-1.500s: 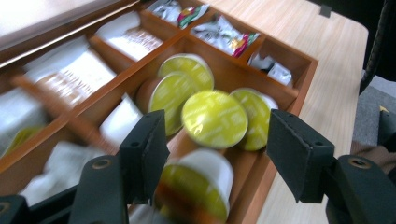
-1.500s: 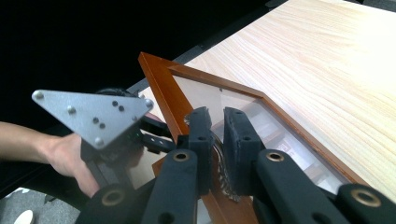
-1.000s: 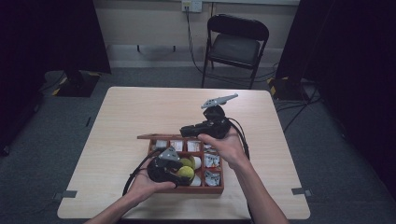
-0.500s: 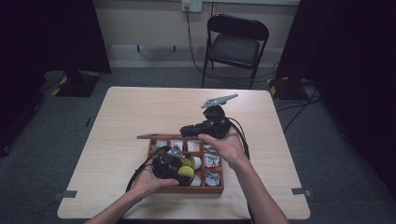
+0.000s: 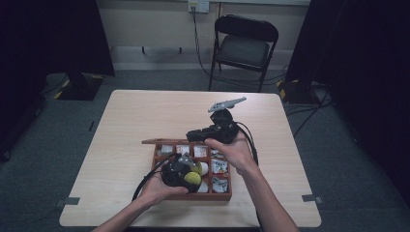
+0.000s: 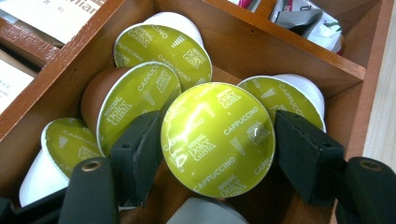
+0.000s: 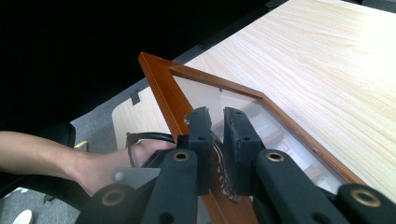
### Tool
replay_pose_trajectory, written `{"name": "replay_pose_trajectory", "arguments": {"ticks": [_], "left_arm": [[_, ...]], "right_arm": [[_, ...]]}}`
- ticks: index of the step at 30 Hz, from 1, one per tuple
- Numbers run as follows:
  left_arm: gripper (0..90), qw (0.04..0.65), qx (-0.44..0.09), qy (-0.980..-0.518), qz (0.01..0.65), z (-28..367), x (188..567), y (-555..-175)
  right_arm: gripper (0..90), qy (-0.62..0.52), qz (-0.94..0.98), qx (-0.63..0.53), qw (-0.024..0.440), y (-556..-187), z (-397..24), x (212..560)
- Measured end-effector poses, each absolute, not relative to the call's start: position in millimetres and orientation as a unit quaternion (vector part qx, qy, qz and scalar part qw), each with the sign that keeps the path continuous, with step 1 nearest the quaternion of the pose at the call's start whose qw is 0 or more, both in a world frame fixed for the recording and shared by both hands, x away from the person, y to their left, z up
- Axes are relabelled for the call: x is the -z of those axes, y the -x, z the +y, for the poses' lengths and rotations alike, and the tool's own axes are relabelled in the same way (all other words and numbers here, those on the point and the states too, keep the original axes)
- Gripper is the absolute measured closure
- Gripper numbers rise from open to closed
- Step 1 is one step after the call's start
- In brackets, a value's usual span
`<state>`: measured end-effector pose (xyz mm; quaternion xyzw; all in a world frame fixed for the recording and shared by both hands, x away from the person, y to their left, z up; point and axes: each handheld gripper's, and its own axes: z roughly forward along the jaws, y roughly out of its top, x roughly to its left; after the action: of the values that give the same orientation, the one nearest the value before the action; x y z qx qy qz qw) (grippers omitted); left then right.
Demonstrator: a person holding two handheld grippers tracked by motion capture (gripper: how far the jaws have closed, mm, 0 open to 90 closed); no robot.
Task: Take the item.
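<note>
Altogether one pale wooden table (image 5: 145,125) carries one reddish-brown wooden box (image 5: 227,193) split into compartments, its glass-paned lid (image 7: 161,88) swung up and pinched at the frame edge by the right gripper (image 7: 217,154), whose jaws are nearly together on that thin rim. One black folding chair (image 5: 244,46) stands beyond the table. In the left gripper view, five coffee capsules sit in one compartment, all with shiny yellow-green foil tops printed "Cappuccino"; four (image 6: 163,44) lie tumbled against the compartment walls, some with white cups and one with a brown cup. The fifth capsule (image 6: 217,135) is between the pads of the left gripper (image 6: 212,154), foil face toward the camera, round and uncreased, just above the others; the jaws have just been closing on it and both pads meet its rim. Its cup body is hidden behind the foil. Neighbouring compartments hold paper sachets (image 5: 220,166), too small and partly cut off to count or read.
</note>
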<state>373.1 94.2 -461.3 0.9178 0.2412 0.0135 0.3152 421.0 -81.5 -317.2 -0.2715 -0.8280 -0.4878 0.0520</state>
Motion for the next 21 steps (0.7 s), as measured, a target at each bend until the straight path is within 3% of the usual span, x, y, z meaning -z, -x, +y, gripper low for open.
{"name": "replay_pose_trajectory", "arguments": {"ticks": [21], "left_arm": [[38.3,0.310,-0.016,-0.920,0.241,93.4,461.4,-372.5]], "right_arm": [[82.0,0.272,-0.828,0.488,0.052,-420.9,-81.6,317.3]]}}
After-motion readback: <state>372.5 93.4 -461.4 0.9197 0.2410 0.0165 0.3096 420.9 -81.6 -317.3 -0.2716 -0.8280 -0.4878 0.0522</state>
